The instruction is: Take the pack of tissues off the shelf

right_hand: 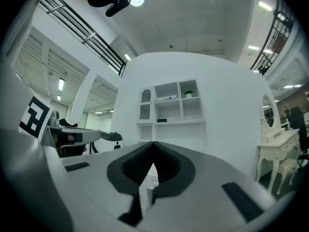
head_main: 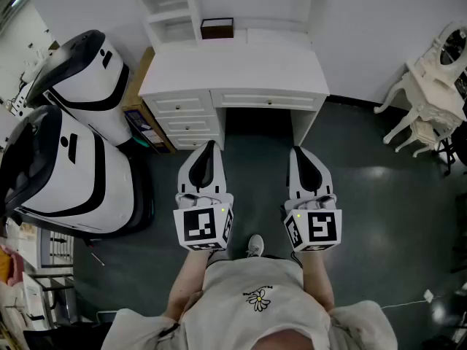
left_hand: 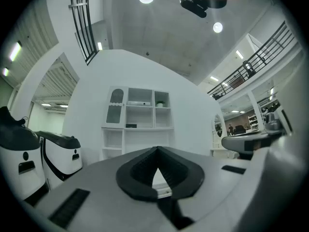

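Floor (head_main: 255,159) is open between the person and the white desk (head_main: 233,68), with a kneehole at desk centre and drawers (head_main: 186,115) left of it. Pack of tissues (left_hand: 140,103) lies in the upper middle compartment of the hutch (left_hand: 153,111), well apart from both grippers; a small plant (left_hand: 161,103) is in the compartment to its right and a dark box (head_main: 217,28) sits lower down. Left gripper (head_main: 210,146) and right gripper (head_main: 298,152) are held level side by side, jaws pressed together, nothing between them. Two white-and-black pods (head_main: 80,159) crowd the near left; a white ornate table (head_main: 430,86) stands far right.

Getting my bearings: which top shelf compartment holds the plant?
The right-hand compartment; the middle compartment holds a flat white pack, the left compartment has a door.
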Demonstrator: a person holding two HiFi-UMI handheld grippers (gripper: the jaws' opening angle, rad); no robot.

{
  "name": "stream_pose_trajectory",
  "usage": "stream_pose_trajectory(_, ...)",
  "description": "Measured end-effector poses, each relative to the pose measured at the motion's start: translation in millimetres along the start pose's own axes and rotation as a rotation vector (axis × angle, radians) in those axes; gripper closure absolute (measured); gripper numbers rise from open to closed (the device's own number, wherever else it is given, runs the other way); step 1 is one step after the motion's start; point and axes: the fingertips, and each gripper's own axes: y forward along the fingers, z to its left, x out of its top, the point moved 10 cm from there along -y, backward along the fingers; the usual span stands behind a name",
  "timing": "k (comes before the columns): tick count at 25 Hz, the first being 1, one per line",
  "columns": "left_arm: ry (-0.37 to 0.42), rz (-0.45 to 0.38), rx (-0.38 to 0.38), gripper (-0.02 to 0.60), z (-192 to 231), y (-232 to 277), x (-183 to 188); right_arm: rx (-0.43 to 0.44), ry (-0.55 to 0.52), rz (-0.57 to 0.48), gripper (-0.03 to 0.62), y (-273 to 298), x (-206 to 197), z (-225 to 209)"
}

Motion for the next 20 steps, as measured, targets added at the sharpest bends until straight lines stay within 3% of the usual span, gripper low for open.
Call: stream_pose_trajectory(20,-0.024,0.014,0.042,0.583,-7.8,49.4,-17.3,0.025,0.032,0.012,0.592,37.3,-23.9,-40.3)
